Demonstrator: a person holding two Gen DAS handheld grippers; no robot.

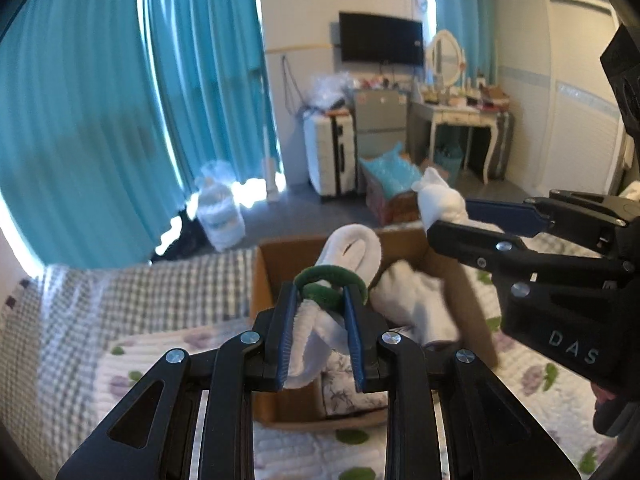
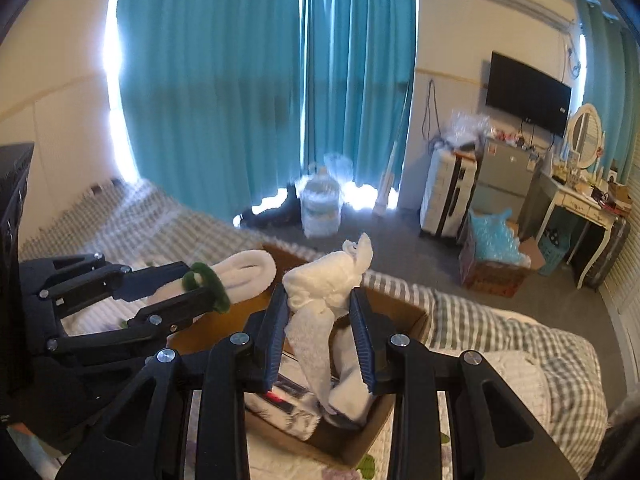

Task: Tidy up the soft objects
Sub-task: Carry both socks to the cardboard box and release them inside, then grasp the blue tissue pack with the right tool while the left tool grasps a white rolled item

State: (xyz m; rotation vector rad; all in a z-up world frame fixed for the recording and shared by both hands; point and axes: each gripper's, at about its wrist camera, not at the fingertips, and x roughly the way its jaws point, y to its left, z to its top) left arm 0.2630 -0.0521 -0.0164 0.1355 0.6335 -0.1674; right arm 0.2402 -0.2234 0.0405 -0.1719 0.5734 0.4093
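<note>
My left gripper [image 1: 320,296] is shut on a white folded towel [image 1: 352,248] with a green fuzzy band [image 1: 328,280] around it, held above an open cardboard box [image 1: 272,264] on the bed. It also shows in the right wrist view [image 2: 200,284]. My right gripper [image 2: 320,300] is shut on a crumpled white cloth [image 2: 328,276], also above the box [image 2: 404,312]; in the left wrist view the right gripper [image 1: 452,216] holds that cloth [image 1: 440,196] at the right. More white cloth [image 1: 412,300] lies inside the box.
The box sits on a bed with a floral quilt [image 1: 540,392] and a checked blanket [image 2: 520,344]. Teal curtains [image 2: 240,80], a water jug [image 2: 322,208], a suitcase [image 2: 444,196], a dressing table [image 2: 580,208] and a wall TV [image 2: 528,92] stand beyond.
</note>
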